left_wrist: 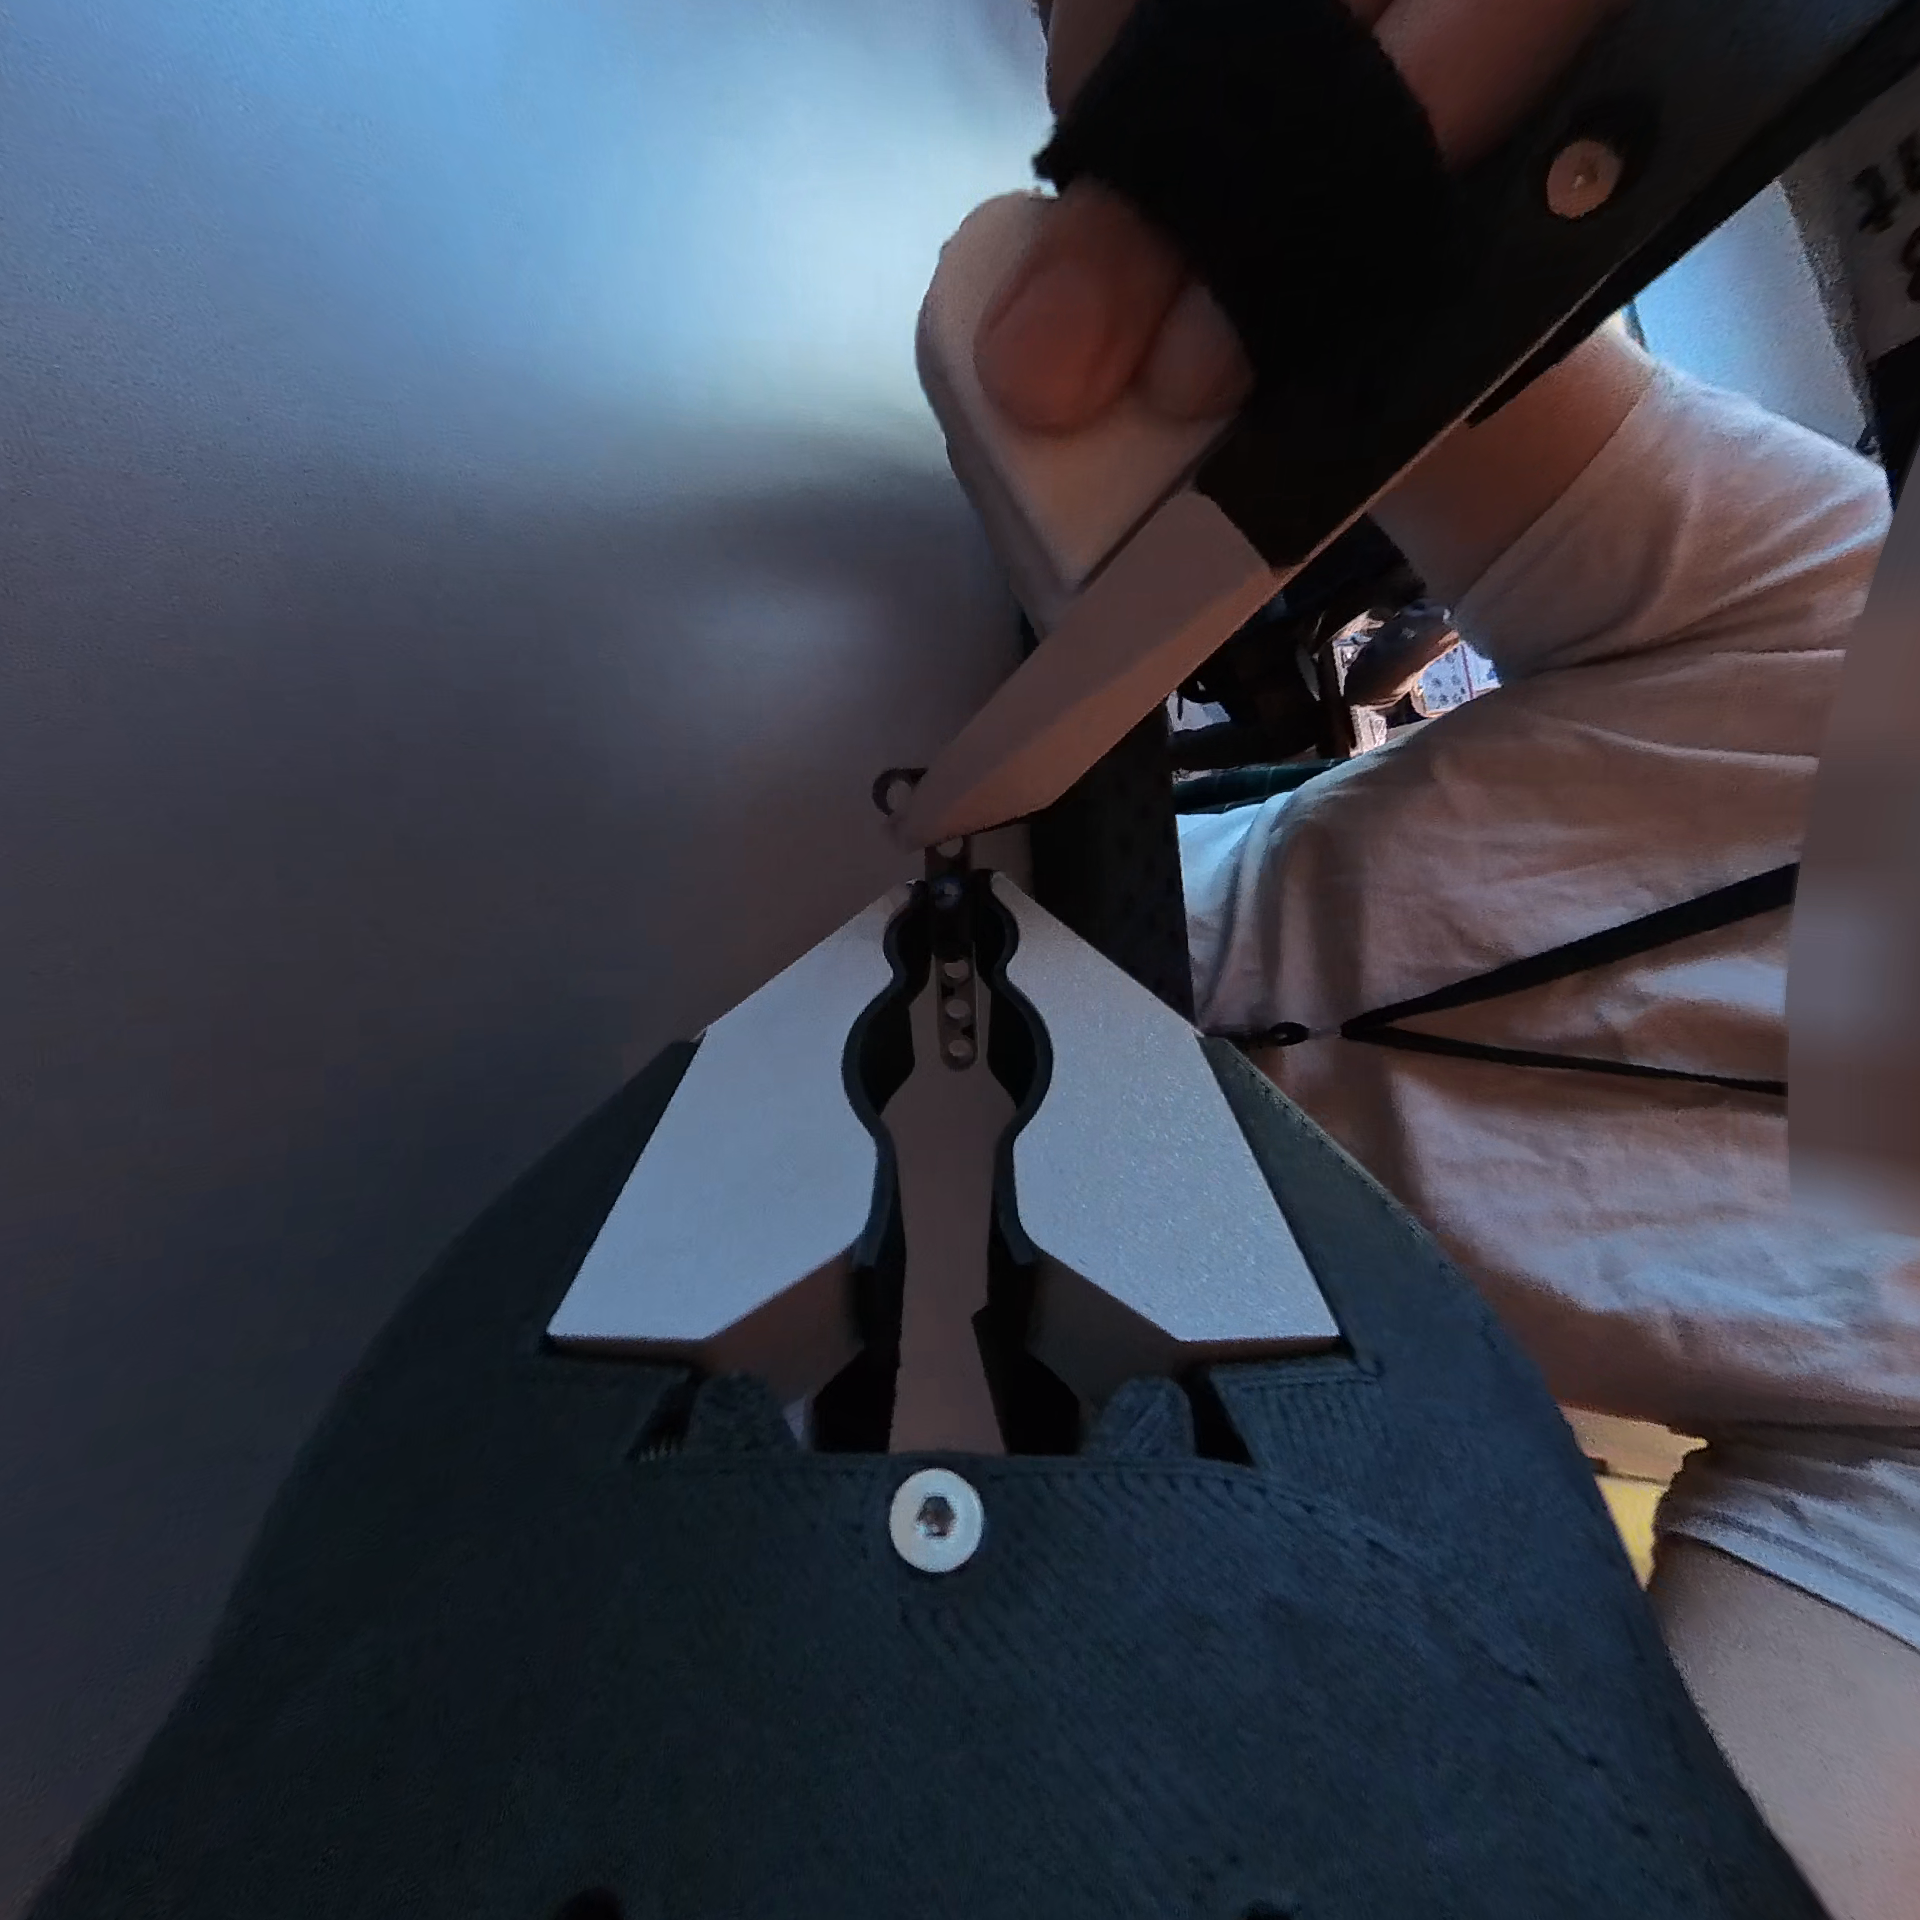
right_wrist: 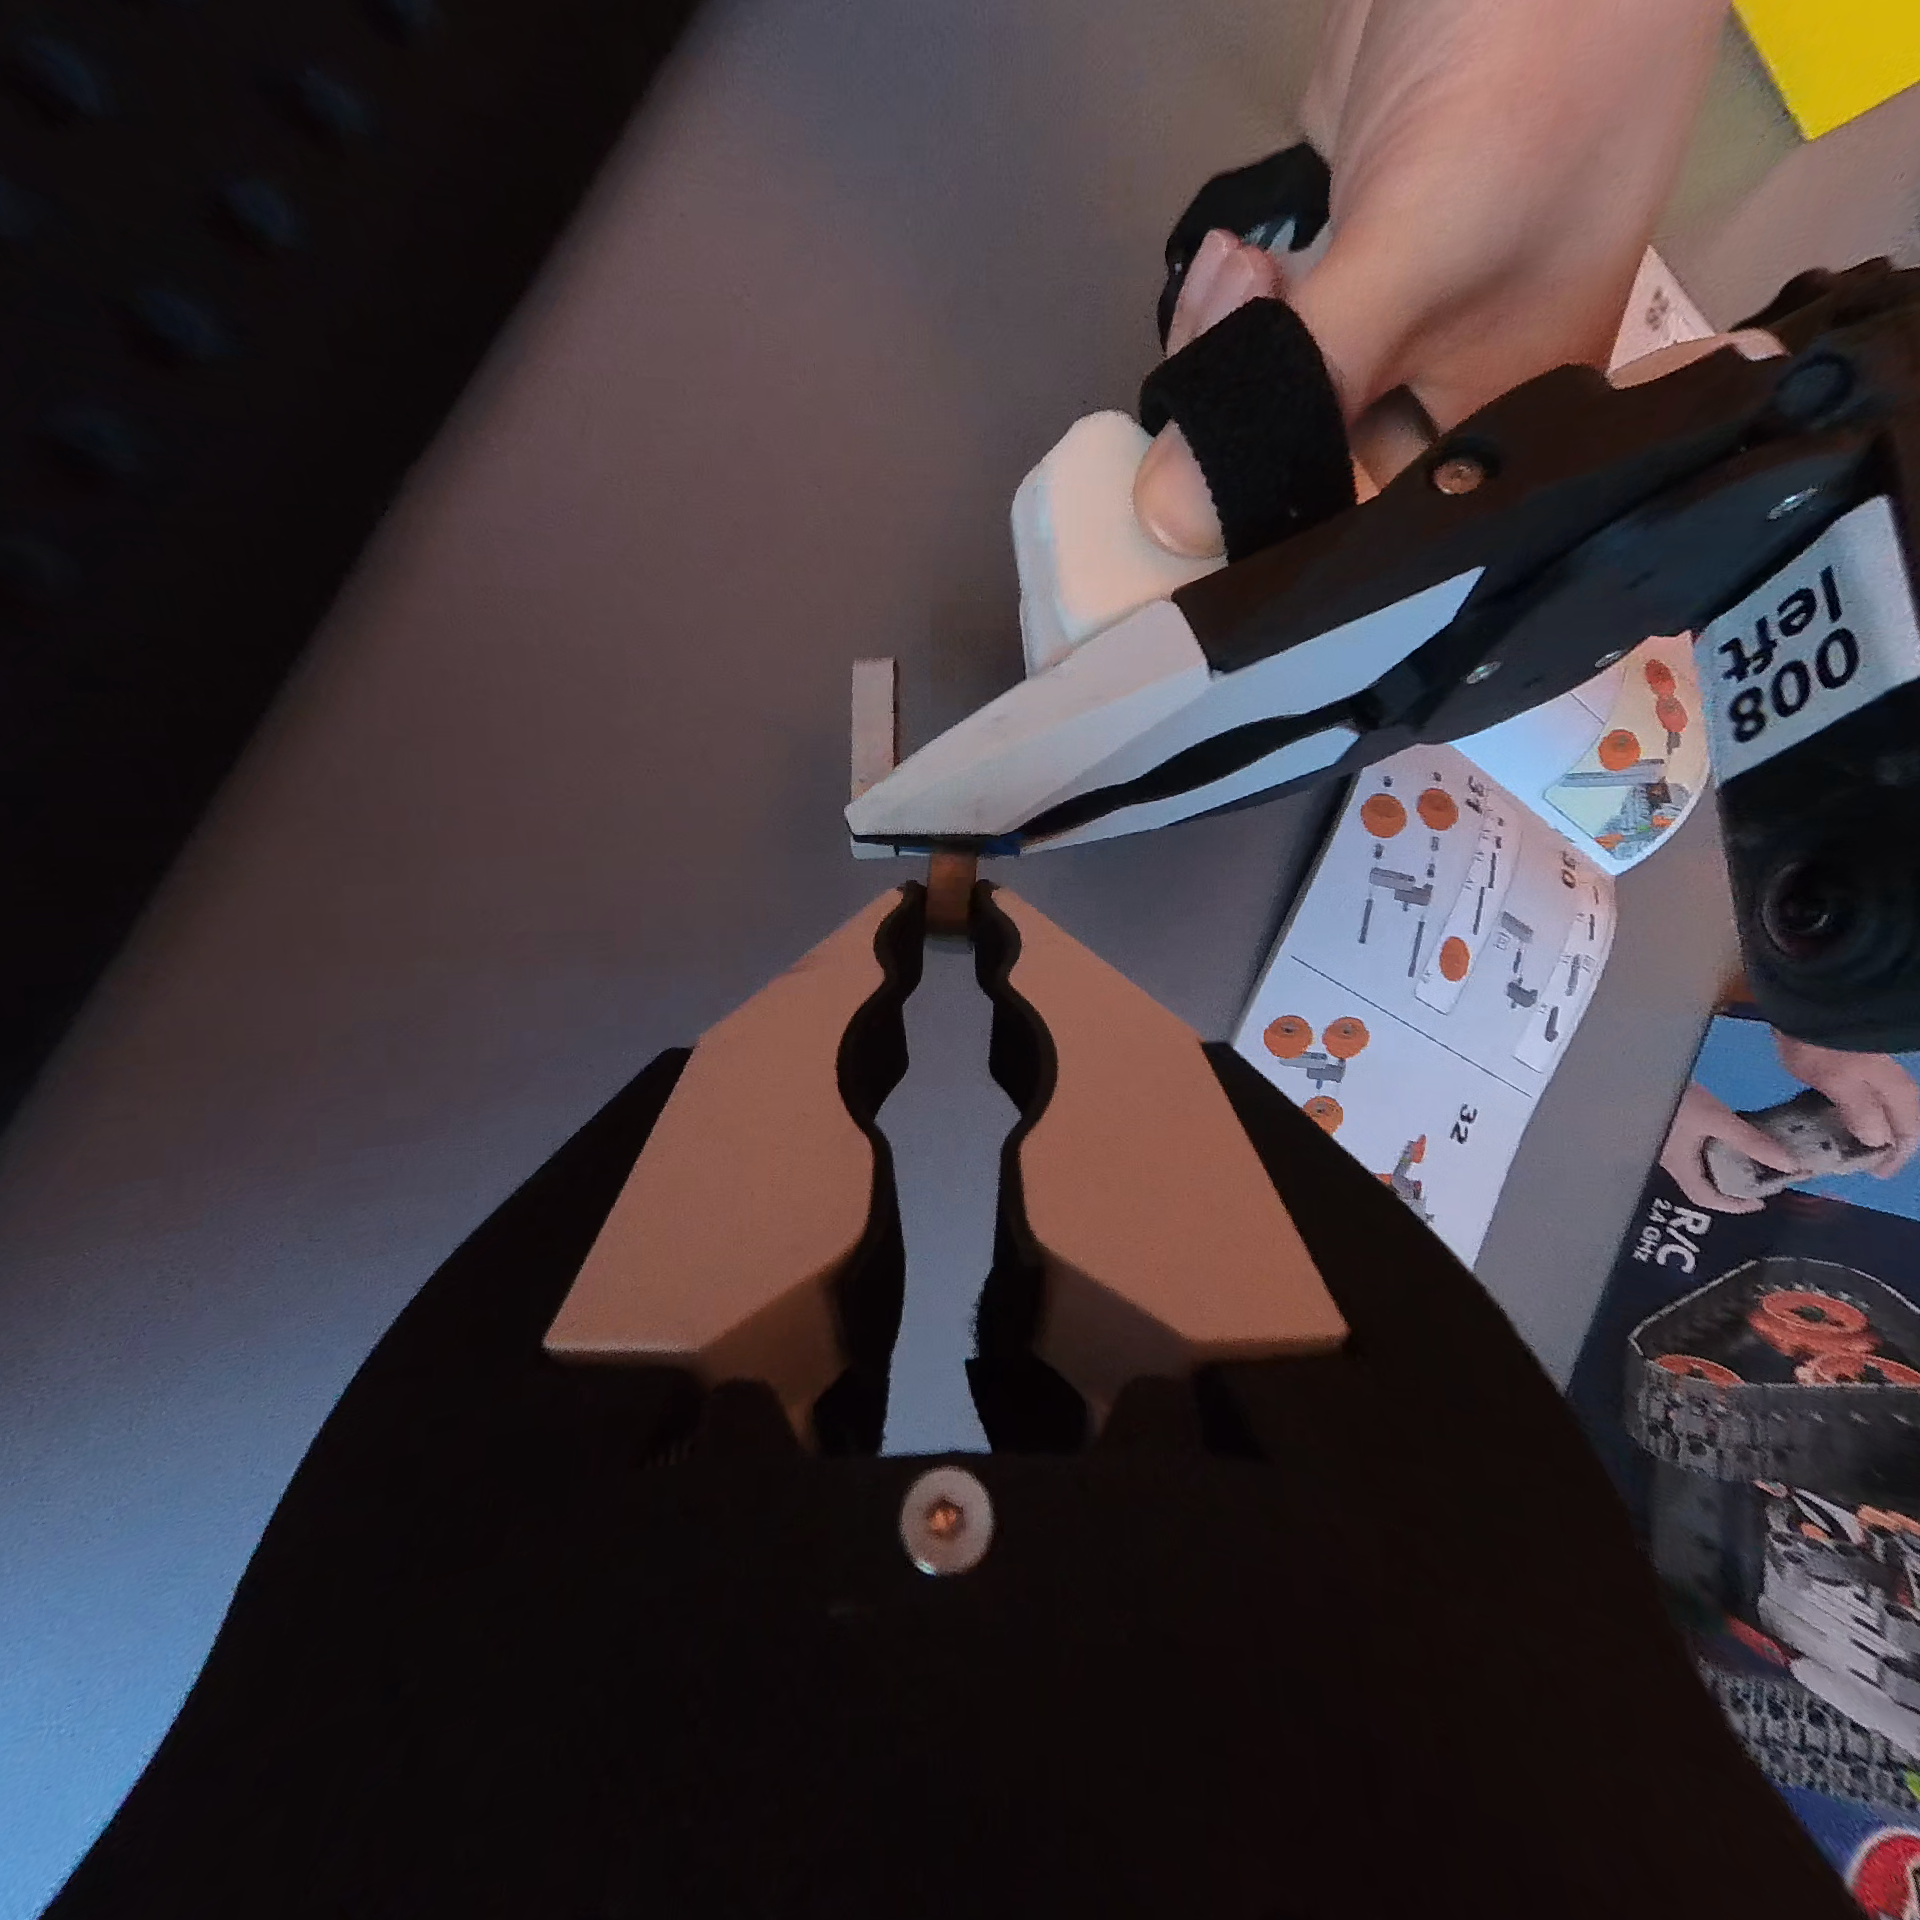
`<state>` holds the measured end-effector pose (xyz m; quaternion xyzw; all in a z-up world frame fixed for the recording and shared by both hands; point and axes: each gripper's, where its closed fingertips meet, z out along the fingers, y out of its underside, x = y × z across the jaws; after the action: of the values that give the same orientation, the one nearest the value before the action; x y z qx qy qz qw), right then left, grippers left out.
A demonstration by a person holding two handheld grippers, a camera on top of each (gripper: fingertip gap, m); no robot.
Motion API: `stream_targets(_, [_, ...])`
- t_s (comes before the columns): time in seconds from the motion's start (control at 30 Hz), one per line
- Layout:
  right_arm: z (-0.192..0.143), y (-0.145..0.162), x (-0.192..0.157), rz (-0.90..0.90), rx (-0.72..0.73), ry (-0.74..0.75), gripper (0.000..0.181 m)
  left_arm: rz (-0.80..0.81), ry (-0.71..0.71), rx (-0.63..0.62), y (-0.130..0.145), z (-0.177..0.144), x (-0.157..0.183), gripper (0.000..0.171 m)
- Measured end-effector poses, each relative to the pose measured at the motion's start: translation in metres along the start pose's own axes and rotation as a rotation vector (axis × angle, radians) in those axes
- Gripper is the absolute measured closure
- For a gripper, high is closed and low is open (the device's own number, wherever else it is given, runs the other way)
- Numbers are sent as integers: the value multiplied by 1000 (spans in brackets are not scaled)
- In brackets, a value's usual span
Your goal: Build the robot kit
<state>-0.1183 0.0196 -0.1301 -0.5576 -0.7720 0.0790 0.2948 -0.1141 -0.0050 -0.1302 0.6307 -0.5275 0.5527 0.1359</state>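
Observation:
In the left wrist view my left gripper (left_wrist: 951, 888) is shut on a thin dark beam with a row of holes (left_wrist: 954, 1003), held end-on between the fingertips. My right gripper (left_wrist: 930, 821) comes in from the upper right and its tip meets the top of that beam, beside a small black ring-shaped piece (left_wrist: 899, 790). In the right wrist view my right gripper (right_wrist: 948, 896) is shut on a small grey piece (right_wrist: 951, 904). This piece touches the underside of the beam that the left gripper (right_wrist: 873, 826) holds. A grey arm of that part (right_wrist: 873, 727) stands up past the left tips.
An open instruction booklet (right_wrist: 1434, 987) and a toy-kit box (right_wrist: 1766, 1455) lie on the grey table (right_wrist: 520, 727) at the right. A yellow object (right_wrist: 1829, 52) sits top right and a dark perforated panel (right_wrist: 156, 260) top left. A person's white shirt (left_wrist: 1558, 831) is close behind. The grippers are tip to tip, or close to it.

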Motion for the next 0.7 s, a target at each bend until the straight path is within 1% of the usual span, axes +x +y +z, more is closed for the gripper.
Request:
stream_targets(0.03, [1, -1, 0, 3, 14, 2, 173, 11, 1, 9, 0, 0, -1, 167])
stream_targets(0.1, [2, 0, -1, 47, 29, -1, 161, 7, 19, 35, -2, 0, -1, 167])
stream_targets(0.13, [3, 2, 1, 81, 21, 9, 144, 11, 12, 45, -3, 0, -2, 167])
stream_targets(0.17, [3, 4, 2, 115, 13, 12, 132, 18, 1, 48, -2, -1, -5, 167])
stream_targets(0.2, [2, 4, 1, 137, 24, 12, 131, 23, 7, 53, -1, 0, -4, 167])
stream_targets(0.3, [0, -9, -2, 165, 134, 44, 125, 17, 41, 111, -4, 1, -1, 167])
stream_targets(0.37, [3, -8, -2, 135, 108, 80, 128, 30, 67, 111, 0, 4, 4, 167])
stream_targets(0.4, [4, -8, -4, 106, 90, 81, 133, 33, 63, 104, 1, 5, 5, 167])
stream_targets(0.43, [5, -9, -6, 88, 80, 77, 147, 26, 67, 98, 1, 6, 8, 167])
stream_targets(0.47, [4, -12, -7, 71, 79, 70, 150, 20, 69, 88, 2, 6, 10, 167])
stream_targets(0.53, [2, -15, -7, 77, 77, 66, 151, 23, 84, 97, 2, 4, 13, 167])
stream_targets(0.6, [0, -21, -9, 119, 104, 39, 151, 13, 127, 101, 4, 3, 20, 167])
stream_targets(0.63, [0, -21, -10, 135, 111, 25, 154, 16, 135, 102, 5, 4, 22, 167])
stream_targets(0.67, [0, -22, -14, 142, 116, 3, 160, 19, 138, 99, 7, 4, 22, 167])
stream_targets(0.7, [1, -21, -15, 146, 120, -6, 162, 17, 134, 92, 8, 4, 22, 167])
